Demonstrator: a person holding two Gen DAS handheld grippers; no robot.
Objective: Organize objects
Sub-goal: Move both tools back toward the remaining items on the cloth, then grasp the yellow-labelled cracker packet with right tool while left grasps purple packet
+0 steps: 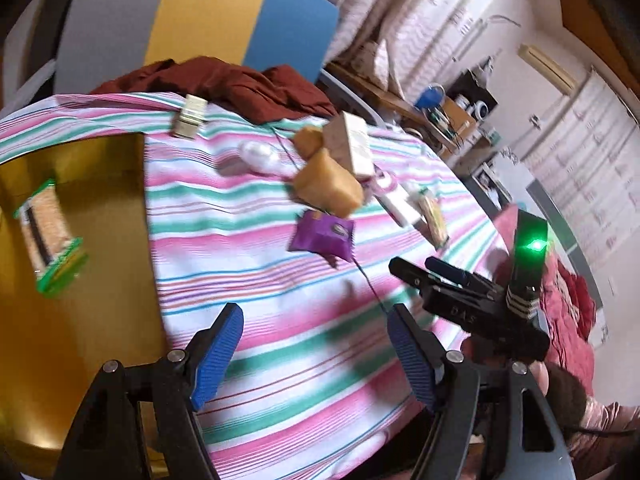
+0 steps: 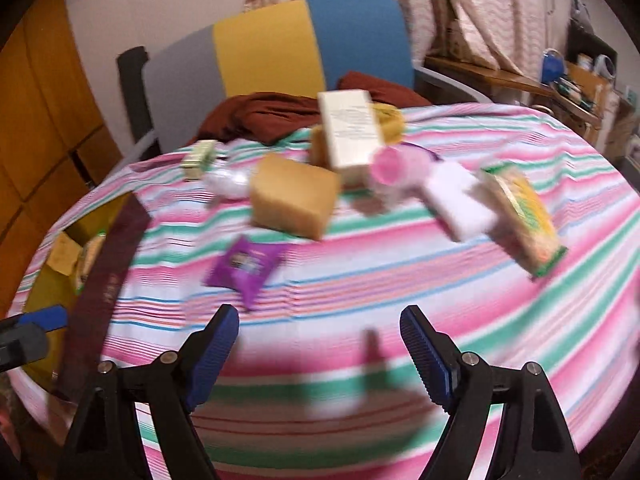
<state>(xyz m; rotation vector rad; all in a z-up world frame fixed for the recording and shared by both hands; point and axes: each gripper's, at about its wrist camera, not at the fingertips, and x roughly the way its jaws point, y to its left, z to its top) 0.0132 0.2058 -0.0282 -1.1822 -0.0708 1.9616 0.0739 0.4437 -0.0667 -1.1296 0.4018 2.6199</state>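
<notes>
My left gripper (image 1: 316,340) hangs open over the striped cloth, nothing between its blue pads. To its left a gold box (image 1: 100,240) holds a green-edged cracker packet (image 1: 48,236). Ahead lie a purple packet (image 1: 322,236), a tan block (image 1: 328,188) and a cream carton (image 1: 352,144). My right gripper (image 2: 320,328) is open and empty too, just short of the purple packet (image 2: 244,266). Beyond that are the tan block (image 2: 294,200), the cream carton (image 2: 352,132), a pink cup (image 2: 390,166), a white block (image 2: 460,200) and a yellow-green packet (image 2: 524,220).
A small cream-green box (image 2: 198,160) and a clear white wrapper (image 2: 228,180) lie at the back left. A maroon cloth (image 2: 272,116) drapes the far table edge before a grey, yellow and blue chair (image 2: 280,48). The gold box's dark flap (image 2: 112,272) stands up at the left.
</notes>
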